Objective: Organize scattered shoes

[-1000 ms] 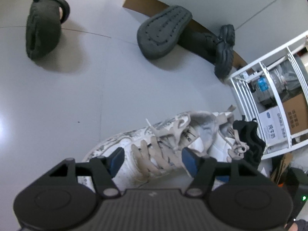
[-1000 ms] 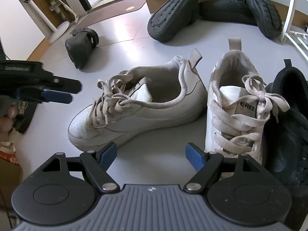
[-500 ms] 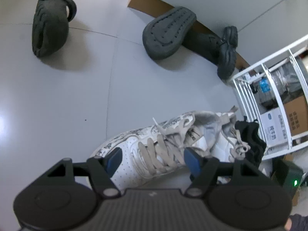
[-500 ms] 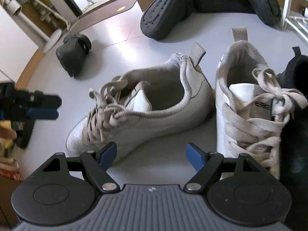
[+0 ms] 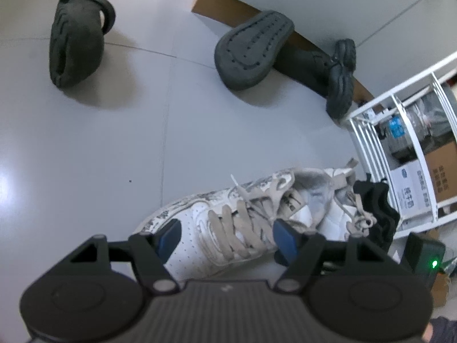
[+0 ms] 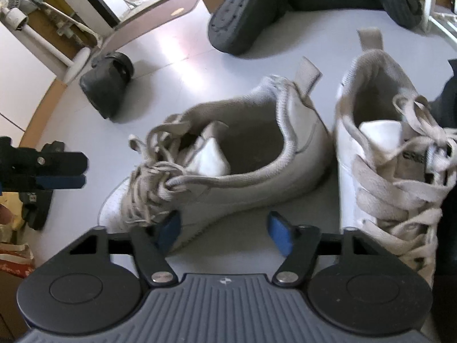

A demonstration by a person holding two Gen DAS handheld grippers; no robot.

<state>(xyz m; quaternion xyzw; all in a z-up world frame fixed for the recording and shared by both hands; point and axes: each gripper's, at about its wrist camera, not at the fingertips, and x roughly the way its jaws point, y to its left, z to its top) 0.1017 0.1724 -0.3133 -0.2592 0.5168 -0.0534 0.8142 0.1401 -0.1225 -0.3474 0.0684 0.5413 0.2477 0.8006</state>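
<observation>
Left wrist view: the left gripper (image 5: 225, 238) hangs over the toe half of a white sneaker (image 5: 228, 220) that lies on the grey floor (image 5: 85, 157). Its blue pads (image 5: 168, 235) stand spread, one on each side of the laced part, and whether either pad touches the shoe cannot be told. Just beyond this sneaker's heel lies a second white sneaker (image 5: 342, 208), and past that a black shoe (image 5: 377, 208) sits against the foot of a white wire rack (image 5: 368, 148) holding cardboard boxes (image 5: 440, 171). Far from the white sneaker, a dark slipper (image 5: 75, 37) lies alone at the upper left. A black sandal (image 5: 252, 50) is tipped sole-up against the brown baseboard (image 5: 302, 40), with another black shoe (image 5: 341, 77) beside it by the rack.

Right wrist view: the right gripper (image 6: 225, 230) sits low at the near side of the white sneaker (image 6: 228, 154). Its jaws have just been closing, yet a clear gap remains between them; the left pad (image 6: 168, 227) is at the sneaker's side near the laces, the right pad (image 6: 280, 233) over bare floor. The second sneaker (image 6: 385, 154) stands just right of the first one's heel, nearly touching it. The black shoe (image 6: 448, 100) crowds the right edge. The left gripper (image 6: 57, 168) shows at the left, beyond the toe. The slipper (image 6: 107, 87) and upturned sandal (image 6: 245, 14) lie farther off.
</observation>
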